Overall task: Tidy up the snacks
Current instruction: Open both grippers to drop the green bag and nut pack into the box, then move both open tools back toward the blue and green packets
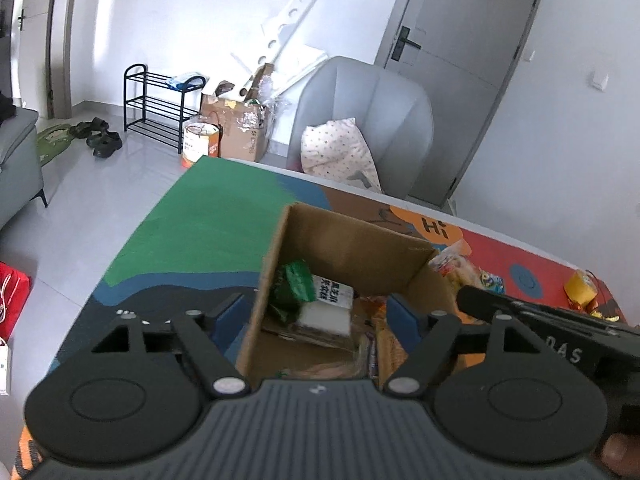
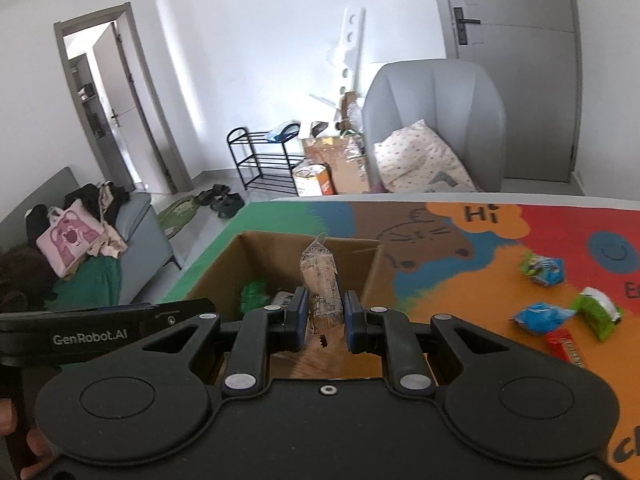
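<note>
An open cardboard box (image 1: pixel 352 248) stands on the colourful table mat. Inside lie a green packet (image 1: pixel 296 280) and a white packet with a black label (image 1: pixel 332 304). My left gripper (image 1: pixel 316 316) is open and low over the box's near left side, with one finger on each side of the left wall. My right gripper (image 2: pixel 326 316) is shut on a clear-wrapped brown snack packet (image 2: pixel 318 272), held upright just above the box (image 2: pixel 272 260) opening. Green wrapping (image 2: pixel 254 294) shows inside the box. The right gripper's body (image 1: pixel 540 320) lies beside the left one.
Loose snacks lie on the mat right of the box: a green-blue packet (image 2: pixel 542 266), a blue packet (image 2: pixel 544 316), a green packet (image 2: pixel 596 310), a red bar (image 2: pixel 566 346) and a yellow packet (image 1: pixel 582 286). A grey armchair (image 2: pixel 436 120) stands beyond the table's far edge.
</note>
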Demonstrator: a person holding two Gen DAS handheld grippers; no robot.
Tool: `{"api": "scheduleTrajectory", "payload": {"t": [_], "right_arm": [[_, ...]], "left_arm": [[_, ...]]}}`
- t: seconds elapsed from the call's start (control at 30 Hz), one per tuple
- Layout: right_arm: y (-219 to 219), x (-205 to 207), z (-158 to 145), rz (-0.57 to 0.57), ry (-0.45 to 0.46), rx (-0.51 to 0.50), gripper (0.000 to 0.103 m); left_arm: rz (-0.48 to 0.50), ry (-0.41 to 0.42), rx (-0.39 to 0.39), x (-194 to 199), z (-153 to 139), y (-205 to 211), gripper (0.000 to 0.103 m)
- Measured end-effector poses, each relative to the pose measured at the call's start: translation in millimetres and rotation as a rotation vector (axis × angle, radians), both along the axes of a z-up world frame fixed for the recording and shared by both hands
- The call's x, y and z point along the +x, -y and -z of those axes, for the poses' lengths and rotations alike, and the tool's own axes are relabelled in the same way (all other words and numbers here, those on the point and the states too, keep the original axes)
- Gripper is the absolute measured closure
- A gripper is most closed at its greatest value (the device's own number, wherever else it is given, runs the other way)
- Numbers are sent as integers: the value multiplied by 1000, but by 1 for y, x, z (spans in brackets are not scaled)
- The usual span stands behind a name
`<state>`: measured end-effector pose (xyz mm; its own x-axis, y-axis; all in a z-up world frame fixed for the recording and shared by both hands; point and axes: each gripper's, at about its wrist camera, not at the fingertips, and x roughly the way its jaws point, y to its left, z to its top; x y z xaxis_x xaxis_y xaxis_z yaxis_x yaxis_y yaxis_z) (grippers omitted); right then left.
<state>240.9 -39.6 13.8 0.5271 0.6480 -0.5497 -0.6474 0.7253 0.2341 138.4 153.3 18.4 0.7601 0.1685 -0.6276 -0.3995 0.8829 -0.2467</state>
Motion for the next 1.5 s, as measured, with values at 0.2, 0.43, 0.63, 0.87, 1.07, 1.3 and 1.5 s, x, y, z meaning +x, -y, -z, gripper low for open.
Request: {"api": "scheduleTrajectory", "payload": {"t": [0.2, 0.43, 0.63, 0.87, 1.07, 1.3, 1.5], "right_arm": [[-20, -6, 1, -48, -25, 17, 86], [-23, -8, 1, -59, -50, 27, 74], [-3, -7, 0, -9, -43, 20, 62], [31, 0, -2, 64, -32, 26, 50], [62, 4, -4, 120, -27, 27, 42], [109, 10, -2, 207, -37, 53, 32], [153, 14, 0, 299, -33, 57, 18]], "left_arm": [[-28, 15, -5, -11, -4, -12, 25], [-52, 12, 4, -18, -4, -16, 17], [-30, -3, 14, -12, -3, -6, 14], [20, 9, 46, -3, -5, 17, 7], [67, 3, 47, 9, -5, 40, 3], [131, 7, 46, 24, -5, 72, 3], [210, 12, 45, 39, -3, 107, 3]]}}
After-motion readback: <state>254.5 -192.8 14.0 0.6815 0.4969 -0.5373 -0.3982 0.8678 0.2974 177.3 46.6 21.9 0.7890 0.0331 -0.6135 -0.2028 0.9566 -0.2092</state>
